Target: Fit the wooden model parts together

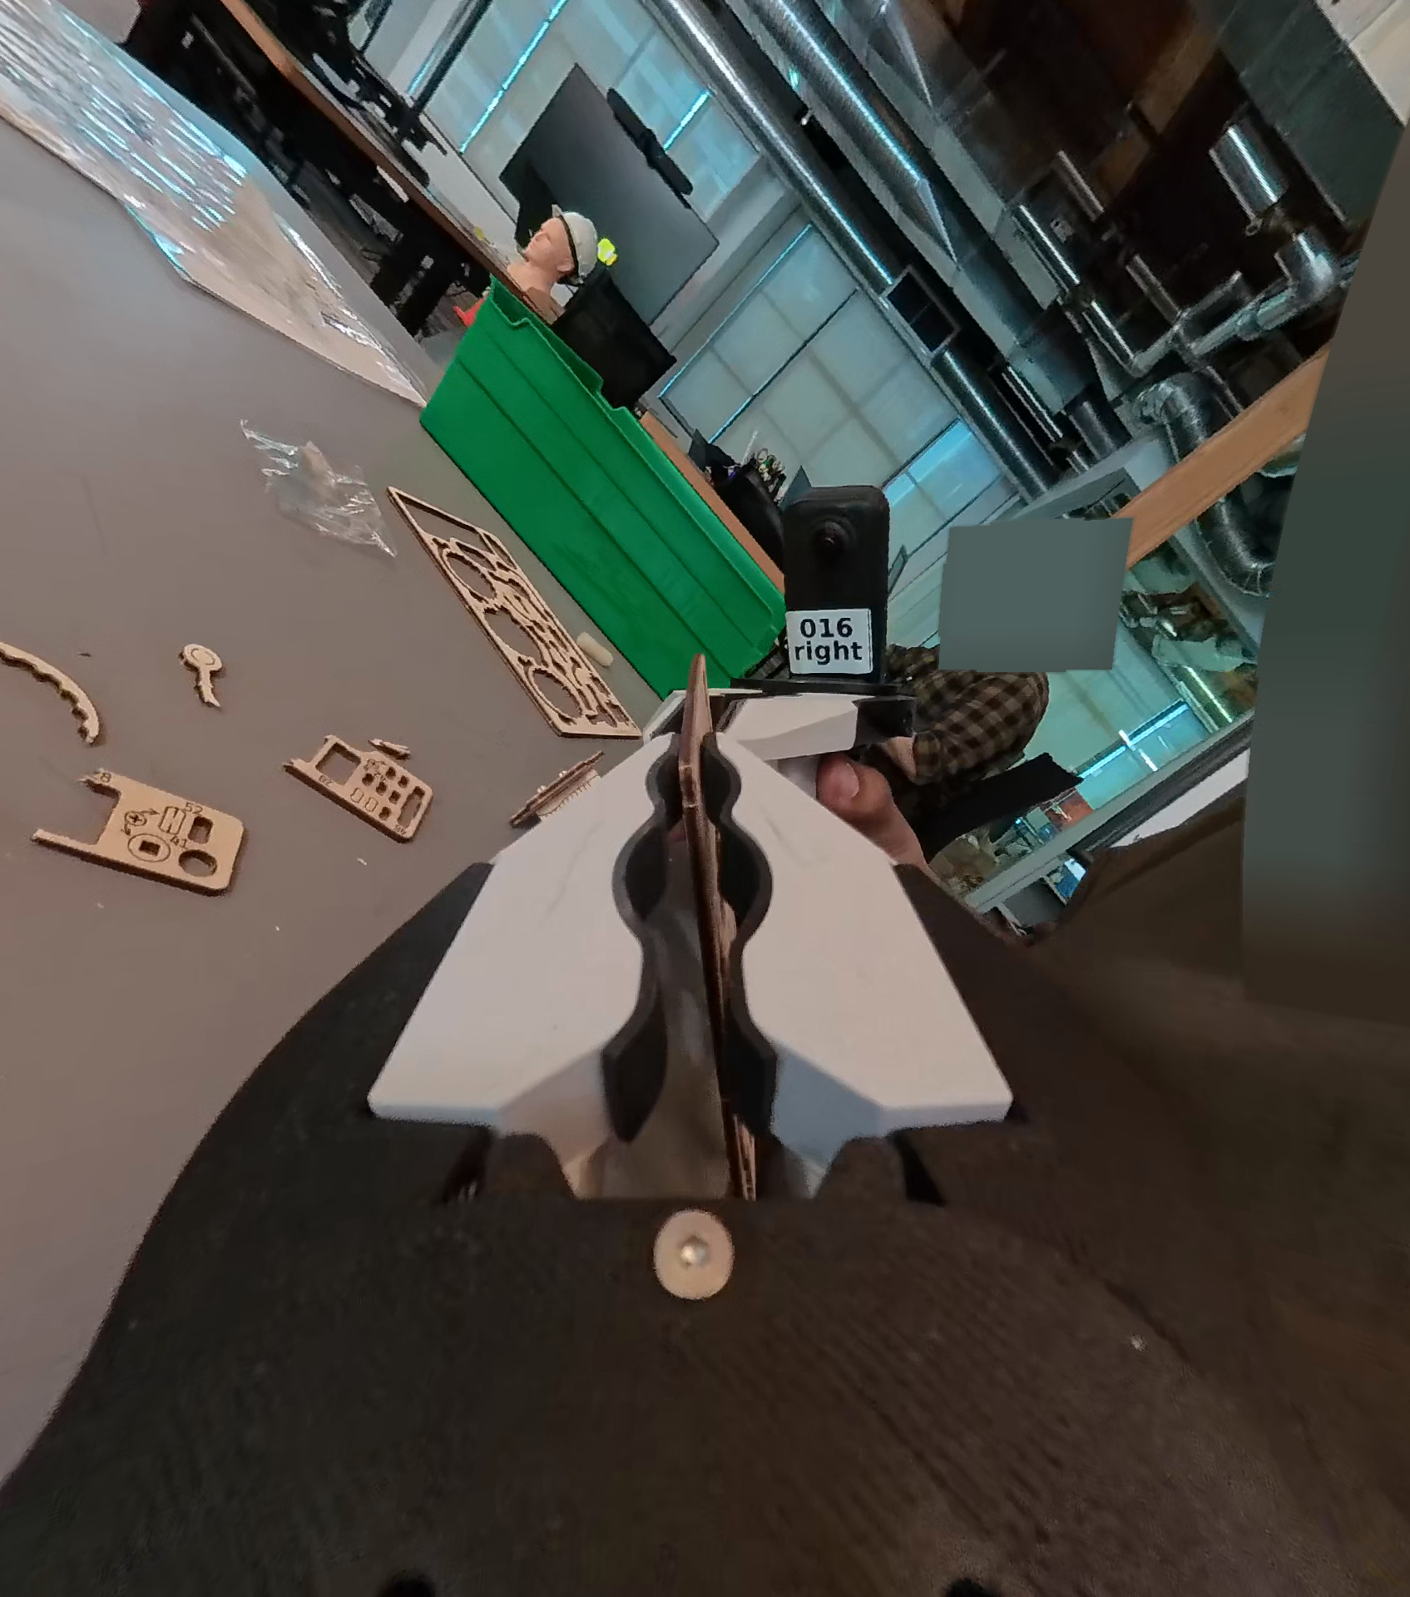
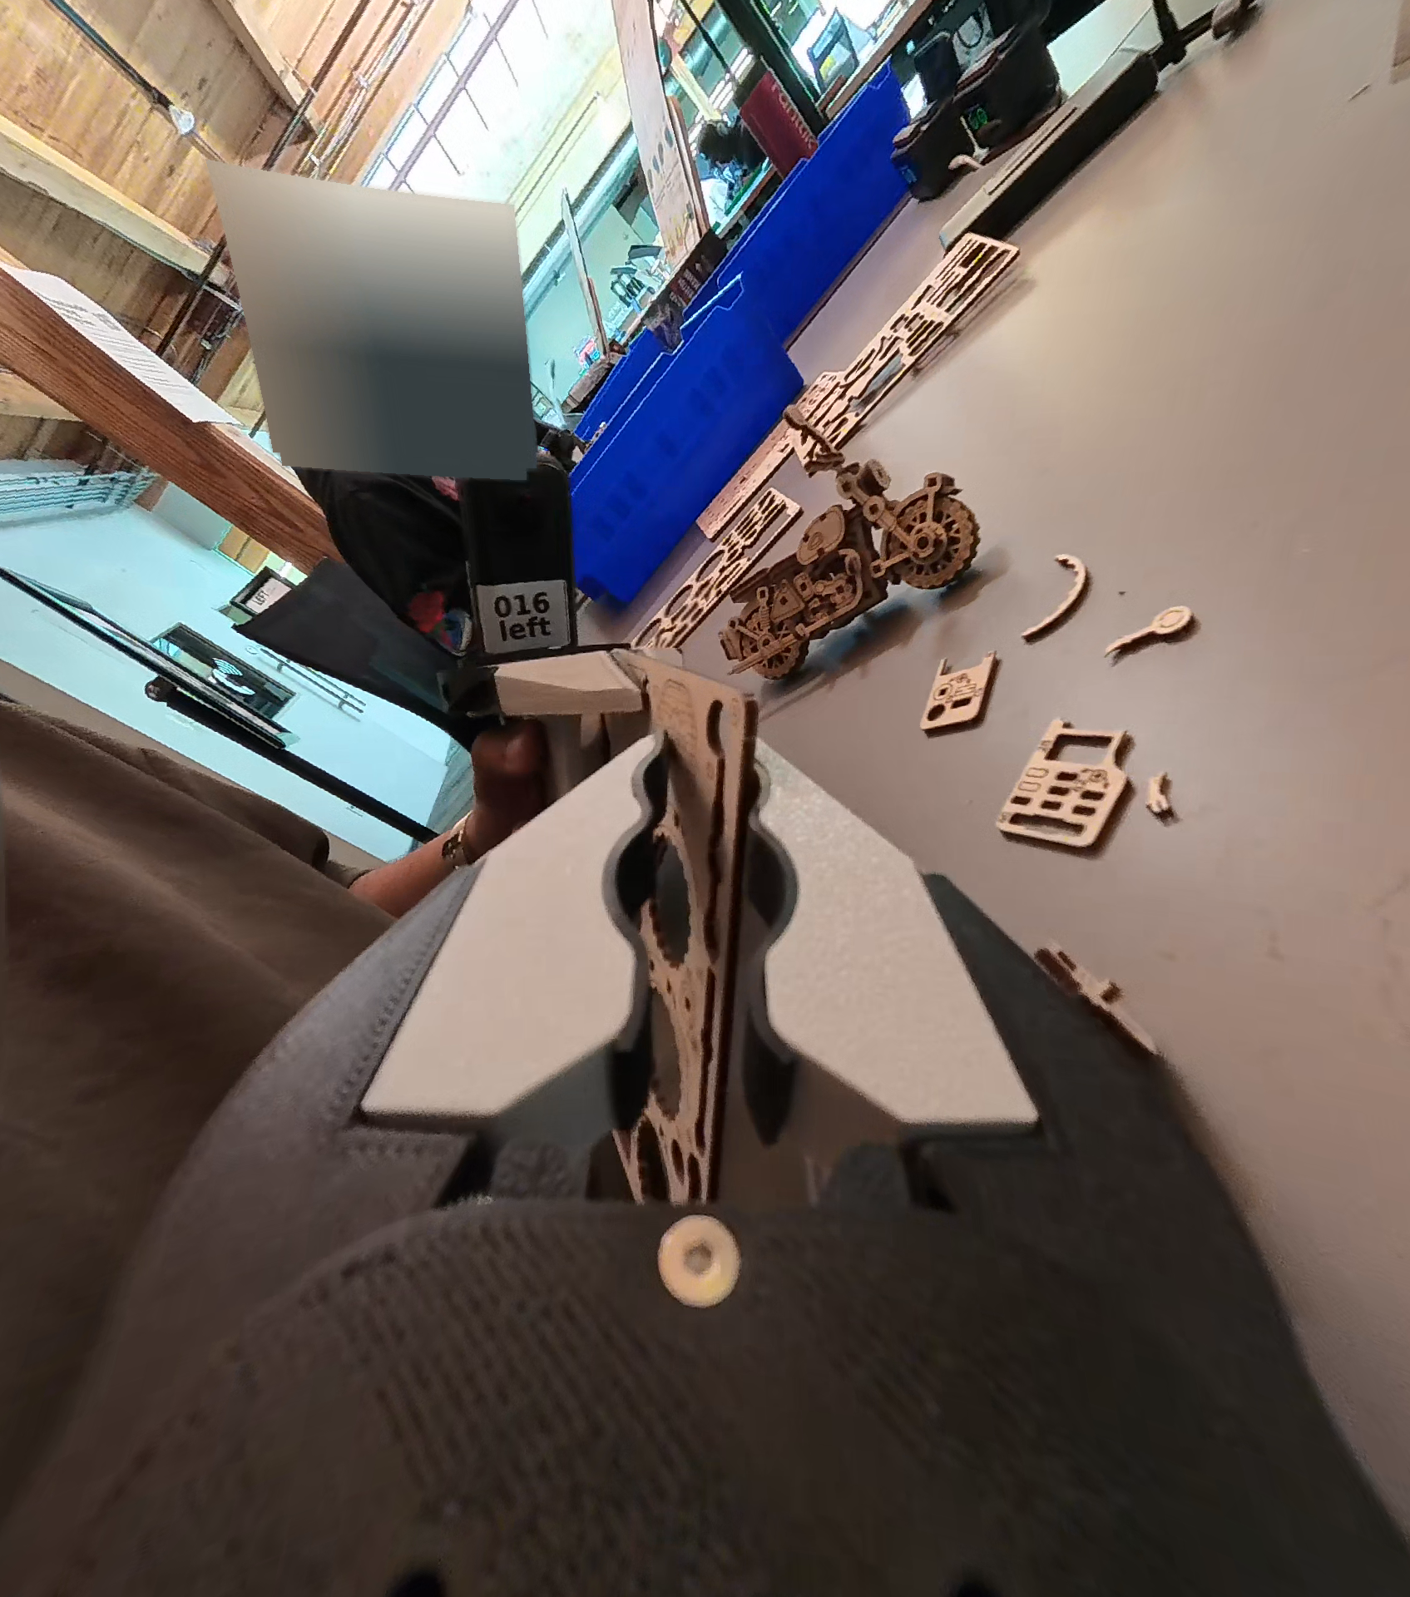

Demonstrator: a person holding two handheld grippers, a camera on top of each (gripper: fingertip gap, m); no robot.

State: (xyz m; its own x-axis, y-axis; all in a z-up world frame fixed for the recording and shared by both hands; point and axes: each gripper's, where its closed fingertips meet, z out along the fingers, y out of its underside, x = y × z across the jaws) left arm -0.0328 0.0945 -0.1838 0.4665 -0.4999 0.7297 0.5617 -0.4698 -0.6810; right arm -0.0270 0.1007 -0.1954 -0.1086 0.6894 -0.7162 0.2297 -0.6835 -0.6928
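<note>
In the left wrist view, my left gripper (image 1: 691, 760) is shut on a thin wooden plate (image 1: 705, 907), seen edge-on and held above the grey table (image 1: 165, 1037). My right gripper (image 1: 770, 726) faces it, just past the plate's far tip. In the right wrist view, my right gripper (image 2: 697, 765) is shut on a wooden plate with many cut-out holes (image 2: 688, 933). The left gripper (image 2: 571, 687) meets that plate's far end. I cannot tell whether both grippers hold one plate or two joined plates.
Loose parts lie on the table: a curved arc (image 1: 10, 665), a key-shaped piece (image 1: 204, 670), two flat plates (image 1: 148, 834) (image 1: 364, 786) and a punched-out sheet (image 1: 511, 622). A green bin (image 1: 597, 501) stands behind. A built wooden motorcycle (image 2: 848, 570), a blue bin (image 2: 684, 449) and a person's hand (image 1: 857, 795) also show. My two grippers' fingertips are within a few centimetres of each other.
</note>
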